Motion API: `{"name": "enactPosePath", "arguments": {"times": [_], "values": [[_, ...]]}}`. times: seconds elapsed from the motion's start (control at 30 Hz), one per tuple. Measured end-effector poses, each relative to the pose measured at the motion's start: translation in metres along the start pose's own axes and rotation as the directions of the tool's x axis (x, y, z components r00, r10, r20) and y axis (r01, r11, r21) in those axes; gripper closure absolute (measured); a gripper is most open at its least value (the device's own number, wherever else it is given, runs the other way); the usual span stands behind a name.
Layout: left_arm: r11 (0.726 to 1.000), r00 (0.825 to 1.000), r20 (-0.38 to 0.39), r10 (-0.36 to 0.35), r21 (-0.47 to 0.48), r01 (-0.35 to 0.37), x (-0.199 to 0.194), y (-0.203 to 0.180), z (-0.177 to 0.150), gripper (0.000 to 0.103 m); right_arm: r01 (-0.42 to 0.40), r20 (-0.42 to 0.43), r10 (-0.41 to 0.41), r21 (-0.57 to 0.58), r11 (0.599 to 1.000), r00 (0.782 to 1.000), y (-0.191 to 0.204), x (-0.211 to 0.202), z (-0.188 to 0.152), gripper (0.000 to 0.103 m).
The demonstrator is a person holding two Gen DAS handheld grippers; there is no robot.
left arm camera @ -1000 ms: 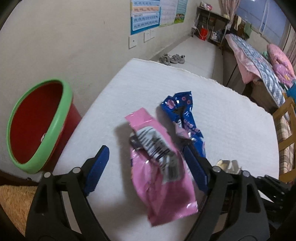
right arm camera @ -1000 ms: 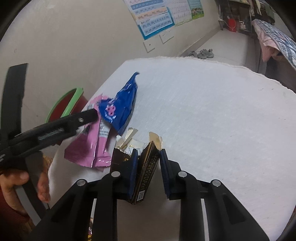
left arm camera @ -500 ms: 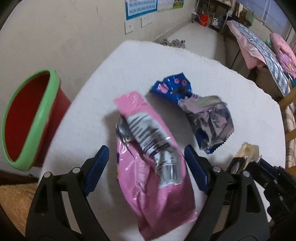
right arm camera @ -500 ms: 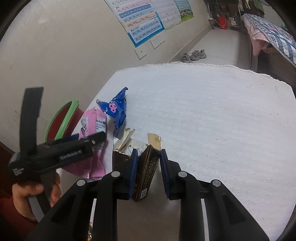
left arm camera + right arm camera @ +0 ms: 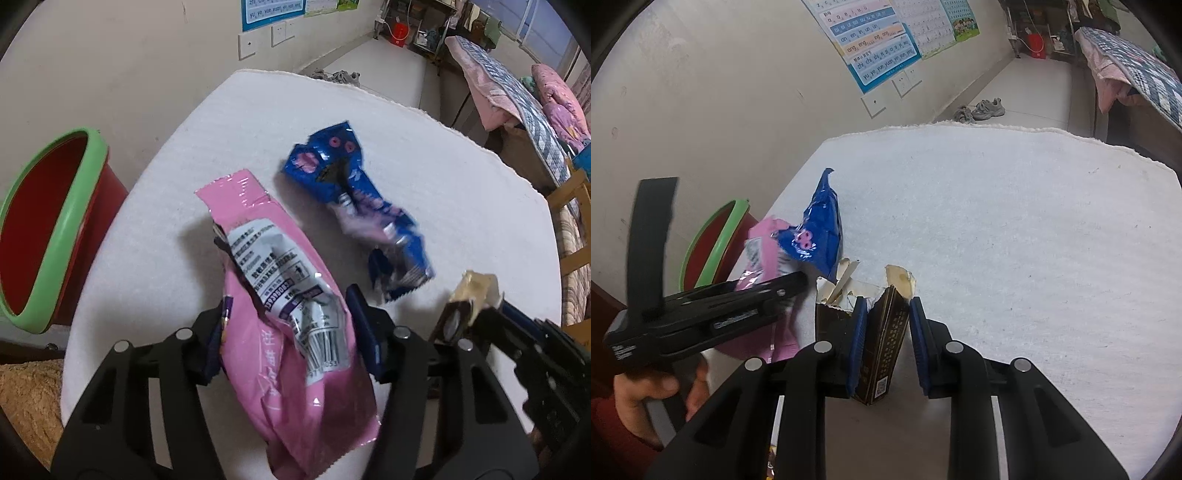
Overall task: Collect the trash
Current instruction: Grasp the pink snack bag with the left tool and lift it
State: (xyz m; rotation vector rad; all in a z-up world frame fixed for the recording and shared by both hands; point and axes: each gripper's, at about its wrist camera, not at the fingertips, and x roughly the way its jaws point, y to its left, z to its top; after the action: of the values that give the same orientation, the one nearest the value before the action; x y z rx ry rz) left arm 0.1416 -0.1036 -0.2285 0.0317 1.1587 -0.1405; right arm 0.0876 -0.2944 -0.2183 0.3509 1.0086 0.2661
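Down at the table's near edge, the left gripper (image 5: pixel 291 332) had just been closing its jaws around the pink wrapper (image 5: pixel 284 325), whose lower half lay between the blue pads, both pads pressing its sides. The wrapper's sealed end reached out ahead of the fingertips, its printed label and barcode facing up. Beyond its right fingertip lay the crumpled blue wrapper (image 5: pixel 354 206), flat on the white table cover (image 5: pixel 461 192), near the pink one but apart from it. Off to the left of that gripper, beside the table edge, stood the red bin with a green rim (image 5: pixel 55 236), its mouth tilted toward the camera.

The right gripper (image 5: pixel 886 325) was clamped narrowly on a torn dark carton (image 5: pixel 882 339), held upright with its ragged top above the pads. To its left sat the left gripper, held by the person's hand (image 5: pixel 653 395), with both wrappers and the bin further behind.
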Motion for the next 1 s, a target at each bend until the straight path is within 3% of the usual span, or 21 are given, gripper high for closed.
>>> {"name": "enactPosePath", "arguments": {"times": [0.23,0.47,0.7,0.8,1.0], "values": [[0.998,0.999,-0.025,-0.023,-0.056,0.021,-0.027,0.026,-0.017,0.05,0.001,-0.013,-0.001,0.019,1.0,1.0,0.004,0.007,-0.001,0.083],[0.999,0.999,-0.02,-0.044,-0.002,0.044,-0.066,0.044,-0.044,0.05,0.047,-0.012,-0.047,0.024,0.999,0.999,0.032,-0.011,-0.022,0.085],[0.996,0.998,0.05,-0.034,0.09,0.029,-0.1,0.053,-0.067,0.05,0.148,-0.055,-0.146,0.046,0.988,0.988,0.051,-0.019,-0.061,0.087],[0.993,0.995,0.089,-0.038,0.113,0.028,-0.113,0.057,-0.068,0.05,0.196,-0.06,-0.193,0.052,0.979,0.979,0.057,-0.018,-0.064,0.081],[0.993,0.99,0.126,-0.057,0.105,0.044,-0.131,0.07,-0.068,0.05,0.261,-0.037,-0.259,0.091,0.961,0.965,0.064,-0.026,-0.061,0.046]]}}
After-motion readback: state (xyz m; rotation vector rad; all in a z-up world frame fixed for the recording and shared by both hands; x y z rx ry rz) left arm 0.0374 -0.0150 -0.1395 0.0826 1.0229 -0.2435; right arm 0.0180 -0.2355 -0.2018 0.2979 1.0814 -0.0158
